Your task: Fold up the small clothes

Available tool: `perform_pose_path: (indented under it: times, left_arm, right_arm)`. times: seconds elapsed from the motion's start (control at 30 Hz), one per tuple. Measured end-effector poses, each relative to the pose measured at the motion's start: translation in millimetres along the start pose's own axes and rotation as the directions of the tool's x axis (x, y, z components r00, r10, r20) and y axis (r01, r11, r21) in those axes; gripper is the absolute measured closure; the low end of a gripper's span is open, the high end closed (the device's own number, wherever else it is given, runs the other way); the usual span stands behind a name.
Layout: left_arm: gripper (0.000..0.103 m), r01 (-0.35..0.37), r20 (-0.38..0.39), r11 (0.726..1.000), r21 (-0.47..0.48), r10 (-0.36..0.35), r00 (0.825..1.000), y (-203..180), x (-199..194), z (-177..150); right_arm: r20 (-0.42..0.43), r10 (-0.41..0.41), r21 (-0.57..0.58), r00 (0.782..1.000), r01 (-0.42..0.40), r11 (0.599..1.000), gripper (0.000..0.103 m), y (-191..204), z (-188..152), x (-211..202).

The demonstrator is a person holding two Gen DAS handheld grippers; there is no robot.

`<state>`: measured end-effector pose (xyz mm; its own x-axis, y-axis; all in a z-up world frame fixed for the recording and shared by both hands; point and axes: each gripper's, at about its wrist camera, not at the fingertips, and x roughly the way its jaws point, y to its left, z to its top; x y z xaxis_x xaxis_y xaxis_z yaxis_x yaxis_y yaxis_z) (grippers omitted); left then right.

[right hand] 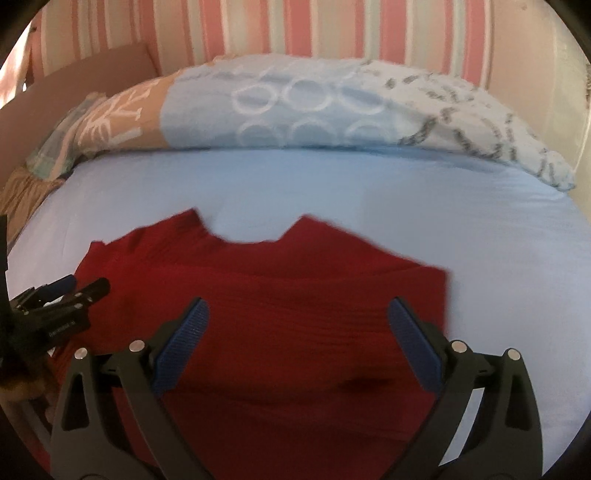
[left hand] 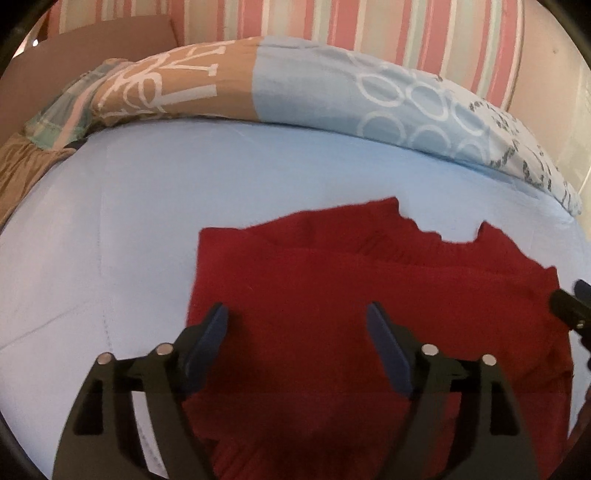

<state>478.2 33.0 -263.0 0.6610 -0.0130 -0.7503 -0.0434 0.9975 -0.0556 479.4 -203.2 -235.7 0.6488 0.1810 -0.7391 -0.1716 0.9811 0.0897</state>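
Observation:
A small red knit garment (left hand: 332,295) lies flat on the light blue bed sheet (left hand: 110,221), its notched far edge pointing at the pillows. It also shows in the right wrist view (right hand: 295,295). My left gripper (left hand: 297,314) is open and empty, hovering over the garment's left part. My right gripper (right hand: 297,310) is open and empty over the garment's right part. The right gripper's tip shows at the right edge of the left wrist view (left hand: 570,306). The left gripper shows at the left edge of the right wrist view (right hand: 62,299).
A patterned duvet (left hand: 295,81) in tan, blue and white is bunched along the far side of the bed, also in the right wrist view (right hand: 314,103). A striped pink wall (left hand: 369,22) stands behind it. A brown cardboard panel (left hand: 74,62) leans at the far left.

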Motion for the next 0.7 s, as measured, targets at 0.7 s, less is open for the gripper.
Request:
perform_pose_path:
  times: [0.7]
  left_arm:
    - [0.002,-0.029,0.050,0.995,0.098,0.025,0.998,2.6,-35.0,-5.7]
  right_arm:
    - [-0.106,-0.096,0.171,0.990,0.114,0.979,0.003,-81.0,-34.4,-10.4]
